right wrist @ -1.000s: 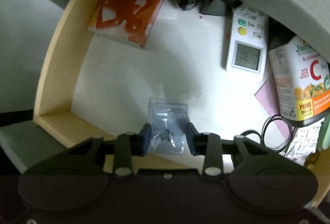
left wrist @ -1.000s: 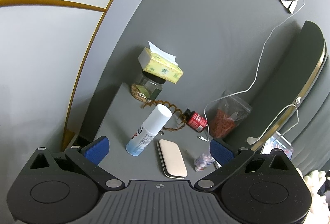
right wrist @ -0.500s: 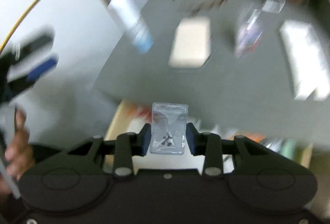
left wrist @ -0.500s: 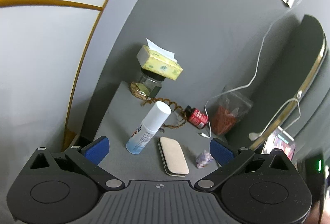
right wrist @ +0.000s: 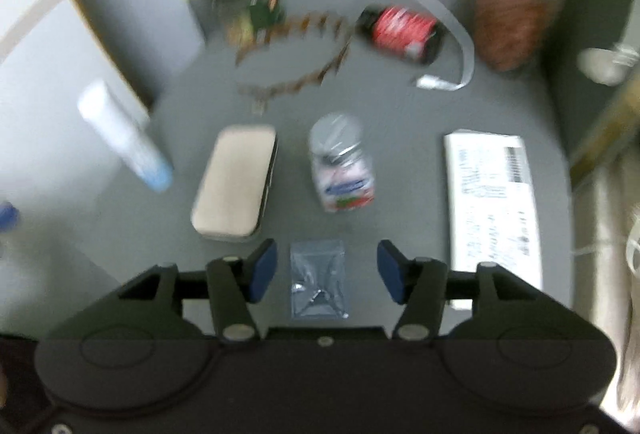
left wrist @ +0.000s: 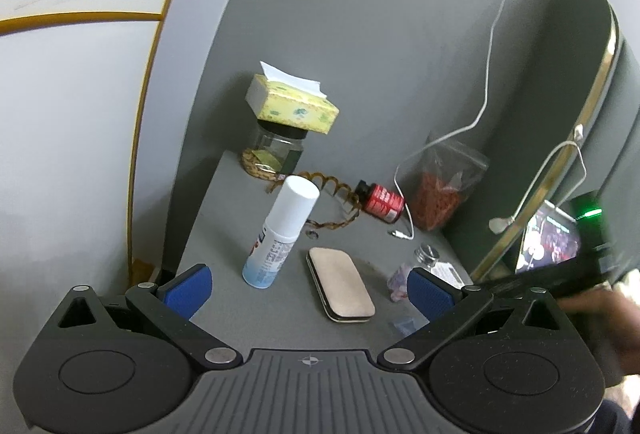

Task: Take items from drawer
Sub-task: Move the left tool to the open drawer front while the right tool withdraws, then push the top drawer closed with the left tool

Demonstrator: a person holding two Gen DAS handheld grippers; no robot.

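Both right fingers (right wrist: 262,270) opening, clear of the small bag (right wrist: 318,280).

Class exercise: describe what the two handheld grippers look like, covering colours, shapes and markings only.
Both the left gripper and the right gripper have matte black bodies with two round discs, silver pivot bolts on angled black linkages, and blue pads on the jaws. The left one also shows a ribbed grey centre plate with a small crosshair mark.

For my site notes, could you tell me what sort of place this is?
Probably a bedroom nightstand: a tissue box, a spray bottle and a charging cable on a grey top.
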